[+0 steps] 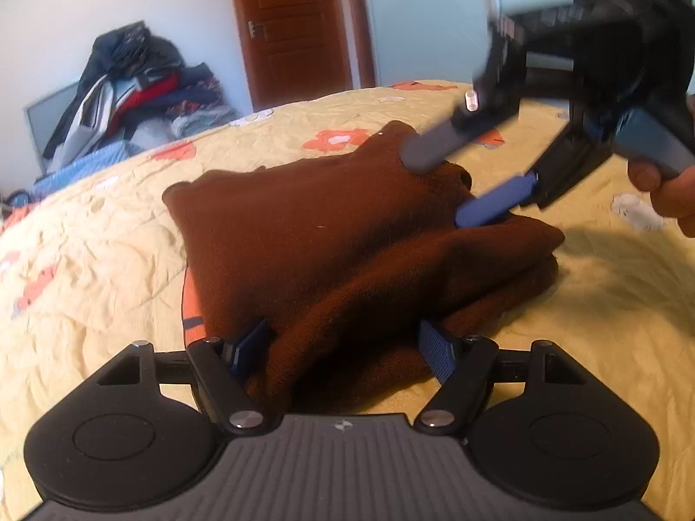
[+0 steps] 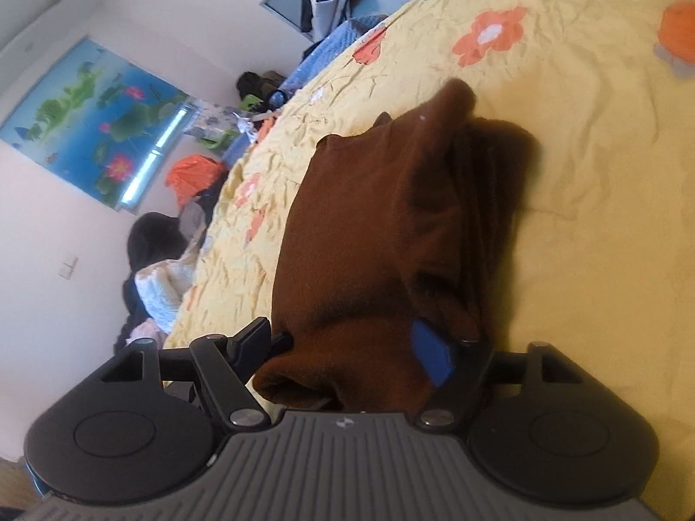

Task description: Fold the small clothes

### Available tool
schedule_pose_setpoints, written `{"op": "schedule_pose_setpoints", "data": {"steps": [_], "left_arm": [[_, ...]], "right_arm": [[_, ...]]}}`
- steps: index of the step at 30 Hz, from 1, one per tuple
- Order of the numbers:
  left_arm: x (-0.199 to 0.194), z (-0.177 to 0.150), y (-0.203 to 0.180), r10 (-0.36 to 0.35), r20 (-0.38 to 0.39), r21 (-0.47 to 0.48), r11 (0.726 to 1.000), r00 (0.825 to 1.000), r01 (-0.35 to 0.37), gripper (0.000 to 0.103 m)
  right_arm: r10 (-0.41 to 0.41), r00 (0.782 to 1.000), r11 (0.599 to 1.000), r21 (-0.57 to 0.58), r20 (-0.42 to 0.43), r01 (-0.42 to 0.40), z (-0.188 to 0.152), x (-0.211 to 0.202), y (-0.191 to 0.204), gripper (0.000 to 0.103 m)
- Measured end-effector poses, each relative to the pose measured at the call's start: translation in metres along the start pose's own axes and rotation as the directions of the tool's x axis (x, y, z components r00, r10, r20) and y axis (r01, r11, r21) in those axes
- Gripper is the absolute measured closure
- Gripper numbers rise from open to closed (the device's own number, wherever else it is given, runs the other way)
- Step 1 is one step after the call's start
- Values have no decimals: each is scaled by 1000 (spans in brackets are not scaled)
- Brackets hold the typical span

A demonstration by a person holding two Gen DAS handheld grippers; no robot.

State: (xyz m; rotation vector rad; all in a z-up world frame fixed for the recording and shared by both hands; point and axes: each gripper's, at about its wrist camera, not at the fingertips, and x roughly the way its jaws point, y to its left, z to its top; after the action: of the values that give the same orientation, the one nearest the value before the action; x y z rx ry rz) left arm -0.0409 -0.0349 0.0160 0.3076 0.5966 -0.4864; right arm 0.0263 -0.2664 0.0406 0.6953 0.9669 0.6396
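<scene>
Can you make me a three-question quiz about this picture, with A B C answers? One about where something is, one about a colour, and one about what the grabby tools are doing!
1. Where does the brown garment lie?
A. on the yellow flowered bedspread
B. on the floor
C. on a chair

2. What colour are the bedspread's big flowers?
A. purple
B. orange
C. green

3. How do the left tool and right tool stand?
A. both clamped shut
B. one shut, one open
C. both spread open

Answers: 1 A, the bedspread shows all round the cloth. 2 B, orange blooms dot the yellow. 3 C, their fingers stand wide apart, cloth loose between them.
</scene>
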Motion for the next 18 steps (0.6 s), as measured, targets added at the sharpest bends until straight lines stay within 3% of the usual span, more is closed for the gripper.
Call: {"op": "schedule_pose_setpoints", "data": {"steps": [4, 7, 8, 11, 16, 18], "left_arm": [[2, 1, -2, 7, 2, 6, 1000, 1000, -7, 28], [-1, -3, -2, 2, 3, 3, 1000, 1000, -2, 28], [-1, -3, -1, 1, 4, 2, 1000, 1000, -1, 28], [-2, -5, -1, 2, 8, 5, 1000, 1000, -2, 28], [-2, -5, -1, 3, 8, 4, 1000, 1000, -3, 28], [-3, -5, -2, 5, 8, 6, 1000, 1000, -6, 28]], "right_arm": [[28, 999, 994, -101, -17, -30, 0, 10, 27, 11], [-11, 996, 994, -108, -85, 2, -8, 30, 15, 11], [28, 998, 990, -133, -58, -36, -13, 27, 10, 12], [69, 997, 995, -76, -40, -72, -15, 17, 0, 15], [18, 999, 998, -62, -51, -21, -7, 11, 19, 12], [66, 997, 995, -76, -33, -68, -5, 9, 27, 9]]}}
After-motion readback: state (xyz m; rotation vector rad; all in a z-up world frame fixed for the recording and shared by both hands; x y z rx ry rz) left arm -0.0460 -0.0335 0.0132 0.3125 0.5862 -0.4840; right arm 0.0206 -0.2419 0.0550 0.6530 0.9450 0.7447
